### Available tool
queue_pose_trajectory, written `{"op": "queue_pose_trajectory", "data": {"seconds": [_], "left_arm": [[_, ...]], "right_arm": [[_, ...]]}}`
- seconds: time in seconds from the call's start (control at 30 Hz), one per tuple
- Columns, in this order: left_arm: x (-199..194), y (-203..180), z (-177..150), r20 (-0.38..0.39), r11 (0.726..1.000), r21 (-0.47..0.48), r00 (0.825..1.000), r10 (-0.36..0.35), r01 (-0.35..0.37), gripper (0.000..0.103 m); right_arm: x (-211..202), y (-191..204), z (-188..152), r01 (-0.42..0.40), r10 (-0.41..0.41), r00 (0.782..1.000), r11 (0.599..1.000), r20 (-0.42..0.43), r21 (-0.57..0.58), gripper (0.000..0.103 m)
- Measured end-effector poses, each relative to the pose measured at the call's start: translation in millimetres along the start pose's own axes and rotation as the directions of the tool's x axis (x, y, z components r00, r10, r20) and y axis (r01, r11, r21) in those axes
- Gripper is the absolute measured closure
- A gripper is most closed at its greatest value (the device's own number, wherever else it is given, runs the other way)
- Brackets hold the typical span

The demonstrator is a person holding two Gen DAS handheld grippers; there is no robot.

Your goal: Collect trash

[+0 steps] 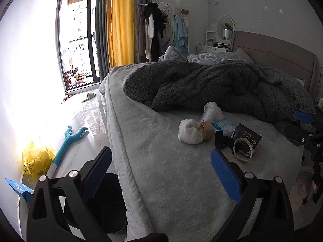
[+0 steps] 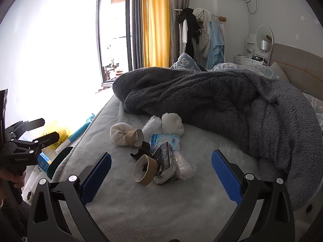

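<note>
I had both the left gripper (image 1: 161,171) and right gripper (image 2: 161,173) spread wide and empty above the bed's (image 2: 141,211) trash pile (image 2: 159,153).

We see a dark grey fuzzy blanket (image 2: 222,104) on a pale grey bed cover (image 2: 141,205). We note a yellow curtain (image 2: 155,24) and blue gripper pads (image 2: 226,173).

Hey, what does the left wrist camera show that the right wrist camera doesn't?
Only the left wrist view shows the dark plastic trash bin on the floor beside the bed and the pale slipper near the window. Only the right wrist view shows the crinkled clear bubble wrap behind the black packet. Both show the brown cardboard tape ring, the white rolled socks and the grey fleece blanket.
</note>
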State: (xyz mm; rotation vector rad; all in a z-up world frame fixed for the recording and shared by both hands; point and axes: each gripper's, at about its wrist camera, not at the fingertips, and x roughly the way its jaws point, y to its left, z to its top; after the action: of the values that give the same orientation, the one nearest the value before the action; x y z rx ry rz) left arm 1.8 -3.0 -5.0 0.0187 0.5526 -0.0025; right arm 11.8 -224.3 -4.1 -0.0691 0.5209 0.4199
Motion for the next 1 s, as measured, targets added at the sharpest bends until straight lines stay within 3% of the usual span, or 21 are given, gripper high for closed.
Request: {"op": "queue_pose_trajectory", "data": {"seconds": [1.0], "left_arm": [[0.6,-0.7,-0.2,-0.002,1.000,0.002,1.000,0.001,-0.001,0.003]], "right_arm": [[1.0,-0.5,-1.3,0.000,0.000,1.000,1.000,-0.002,-0.002,0.003]]}}
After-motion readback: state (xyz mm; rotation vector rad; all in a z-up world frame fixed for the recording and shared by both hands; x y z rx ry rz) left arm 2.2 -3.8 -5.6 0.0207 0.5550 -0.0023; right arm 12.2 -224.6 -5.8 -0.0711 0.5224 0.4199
